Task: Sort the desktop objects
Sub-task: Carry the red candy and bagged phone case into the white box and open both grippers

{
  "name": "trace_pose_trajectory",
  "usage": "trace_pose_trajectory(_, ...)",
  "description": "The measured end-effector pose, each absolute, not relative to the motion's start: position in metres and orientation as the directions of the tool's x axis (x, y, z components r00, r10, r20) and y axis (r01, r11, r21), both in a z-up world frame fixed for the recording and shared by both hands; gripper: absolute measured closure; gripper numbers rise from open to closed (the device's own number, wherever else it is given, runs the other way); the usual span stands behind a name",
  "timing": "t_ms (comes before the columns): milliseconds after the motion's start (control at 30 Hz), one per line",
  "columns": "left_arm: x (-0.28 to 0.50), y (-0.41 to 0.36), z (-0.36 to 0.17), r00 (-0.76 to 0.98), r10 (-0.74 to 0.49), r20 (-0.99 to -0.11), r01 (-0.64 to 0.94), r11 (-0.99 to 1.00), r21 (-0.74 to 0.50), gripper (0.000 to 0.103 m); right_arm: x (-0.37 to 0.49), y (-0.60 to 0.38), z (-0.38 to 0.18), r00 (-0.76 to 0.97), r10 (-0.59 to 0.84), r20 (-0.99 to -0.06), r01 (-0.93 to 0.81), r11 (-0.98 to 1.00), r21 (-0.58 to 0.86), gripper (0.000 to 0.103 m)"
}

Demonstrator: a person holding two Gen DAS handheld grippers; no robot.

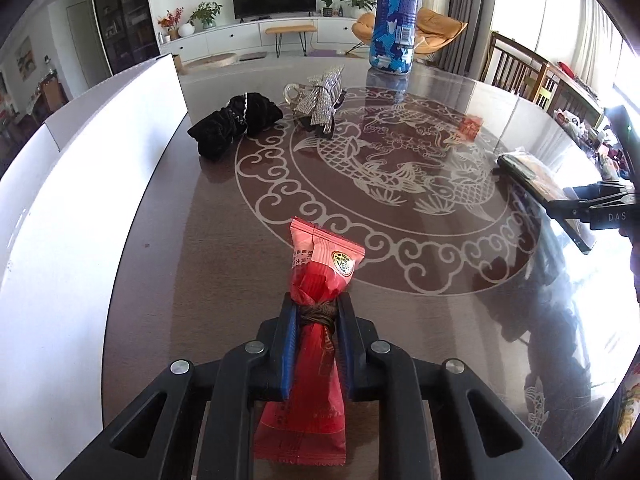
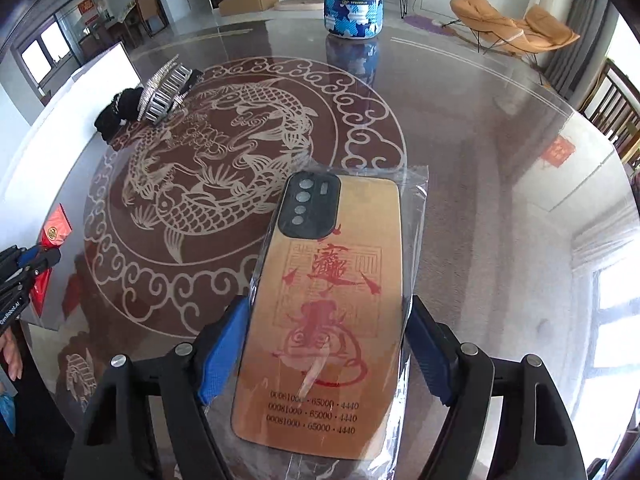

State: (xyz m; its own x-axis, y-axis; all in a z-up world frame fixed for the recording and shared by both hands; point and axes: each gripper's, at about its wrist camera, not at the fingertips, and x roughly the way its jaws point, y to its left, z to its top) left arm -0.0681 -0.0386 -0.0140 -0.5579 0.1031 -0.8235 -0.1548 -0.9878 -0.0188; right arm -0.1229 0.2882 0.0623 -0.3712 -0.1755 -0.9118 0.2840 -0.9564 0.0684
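The left gripper (image 1: 316, 312) has its jaws pinched tight on a red snack packet (image 1: 316, 300), squeezing it at the waist so the wrapper bunches between the blue pads; the packet's upper end carries a round yellow-and-black emblem and small printed characters too fine to read. It is held above the counter (image 1: 400, 320), a dark glossy top with a pale fish-and-cloud pattern.

The right gripper (image 2: 326, 344) has its jaws closed on the long sides of a phone case (image 2: 332, 312) sealed in a clear plastic sleeve (image 2: 416, 208). The case is golden-tan with a black camera block, large red calligraphy and a red seal-like drawing, and below these three rows of black digits reading roughly "00081000 · 65000 · 4440". Seen from the left wrist camera, the black gripper body shows the letters "DAS".

Further out on the counter lie a black velvet scrunchie (image 1: 234, 124) and, just beside it, a rhinestone hair clip (image 1: 320, 100). At the far edge stands a blue camouflage-print bottle (image 1: 394, 16) with a barcode label; its text is unreadable. A white board (image 1: 80, 200) stands along the left side.
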Motion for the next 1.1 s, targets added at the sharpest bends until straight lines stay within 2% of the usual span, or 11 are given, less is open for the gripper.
trace_pose_trajectory(267, -0.040, -0.065, 0.025, -0.640, 0.158, -0.752, -0.147, -0.986, -0.083, 0.085, -0.094, 0.263, 0.101, -0.414, -0.221, -0.883, 0.314, -0.945, 0.089, 0.026)
trace_pose_trajectory(467, -0.023, -0.113, 0.063, -0.695, 0.164, -0.700, -0.091, -0.986, -0.141, 0.085, -0.090, 0.203, 0.139, -0.437, -0.323, -0.839, 0.380, -0.912, 0.154, 0.026)
trace_pose_trajectory(633, -0.013, -0.183, 0.094, -0.734, 0.082, -0.674, 0.012, -0.991, -0.133, 0.085, -0.093, 0.117, 0.175, -0.420, -0.462, -0.781, 0.486, -0.842, 0.236, 0.026)
trace_pose_trajectory(800, -0.007, -0.277, 0.104, -0.724, -0.040, -0.689, 0.178, -0.975, -0.130, 0.085, -0.092, -0.002, 0.198, -0.345, -0.603, -0.719, 0.611, -0.726, 0.315, 0.026)
trace_pose_trajectory(967, -0.007, -0.348, 0.090, -0.672, -0.131, -0.729, 0.307, -0.945, -0.114, 0.085, -0.079, -0.119, 0.205, -0.220, -0.733, -0.643, 0.707, -0.574, 0.413, 0.026)
trace_pose_trajectory(1100, -0.009, -0.376, 0.070, -0.625, -0.157, -0.765, 0.363, -0.926, -0.106, 0.085, -0.069, -0.197, 0.183, -0.174, -0.741, -0.648, 0.740, -0.533, 0.411, 0.026)
